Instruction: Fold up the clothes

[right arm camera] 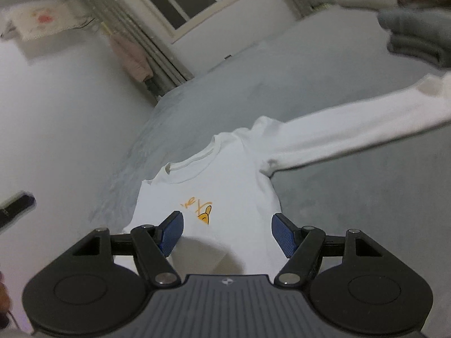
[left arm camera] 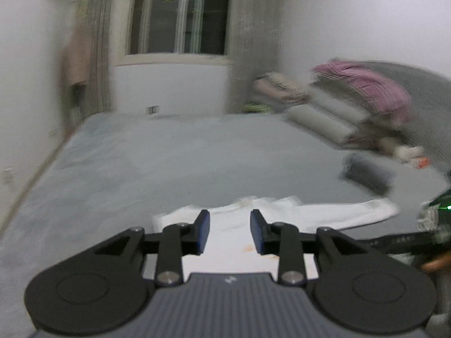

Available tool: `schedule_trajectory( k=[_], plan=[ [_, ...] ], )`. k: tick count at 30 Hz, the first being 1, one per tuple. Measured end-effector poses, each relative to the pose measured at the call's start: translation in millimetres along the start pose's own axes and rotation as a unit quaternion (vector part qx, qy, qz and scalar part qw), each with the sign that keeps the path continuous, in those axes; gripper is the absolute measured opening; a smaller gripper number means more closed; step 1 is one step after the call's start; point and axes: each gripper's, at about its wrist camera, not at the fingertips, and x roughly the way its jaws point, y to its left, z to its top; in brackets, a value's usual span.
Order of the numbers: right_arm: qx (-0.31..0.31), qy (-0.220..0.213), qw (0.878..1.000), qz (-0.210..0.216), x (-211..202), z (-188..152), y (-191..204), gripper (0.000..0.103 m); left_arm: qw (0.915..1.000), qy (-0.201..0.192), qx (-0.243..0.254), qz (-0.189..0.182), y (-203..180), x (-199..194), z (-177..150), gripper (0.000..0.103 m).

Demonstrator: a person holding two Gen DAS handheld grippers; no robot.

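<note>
A white long-sleeved shirt (right arm camera: 225, 174) lies face up on the grey bed (right arm camera: 338, 197), collar pointing away, with a small orange print (right arm camera: 204, 214) on its chest. One sleeve (right arm camera: 352, 129) stretches out flat to the right. My right gripper (right arm camera: 227, 219) hovers over the shirt's chest, open wide, with nothing between its blue pads. In the left wrist view the same shirt (left arm camera: 234, 233) lies just ahead and below. My left gripper (left arm camera: 229, 217) is above it with a narrow gap between its jaws and nothing in them.
Stacked pillows and a pink blanket (left arm camera: 366, 90) sit at the bed's far right by the headboard. A dark folded garment (left arm camera: 366, 174) lies on the bed past the sleeve. A window (left arm camera: 180, 14) and curtains are behind; a wall runs along the bed's left side.
</note>
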Motion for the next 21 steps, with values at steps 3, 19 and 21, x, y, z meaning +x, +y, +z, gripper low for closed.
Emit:
schedule_trajectory(
  k=[3,19,21],
  plan=[
    [-0.020,0.017,1.000,-0.006,7.4,-5.0,6.2,0.069,0.9959,0.050,0.037,0.065,18.4,30.2,-24.9,0.028],
    [-0.325,0.077,0.942,-0.035,-3.5,-39.1,54.7,0.068,0.9769,0.128,0.146,0.090,21.8,134.9,-86.3,0.023],
    [-0.372,0.084,0.924,-0.016,-4.0,-53.0,68.3,0.068,0.9758,0.132,0.153,0.083,24.1,133.4,-92.8,0.022]
  ],
)
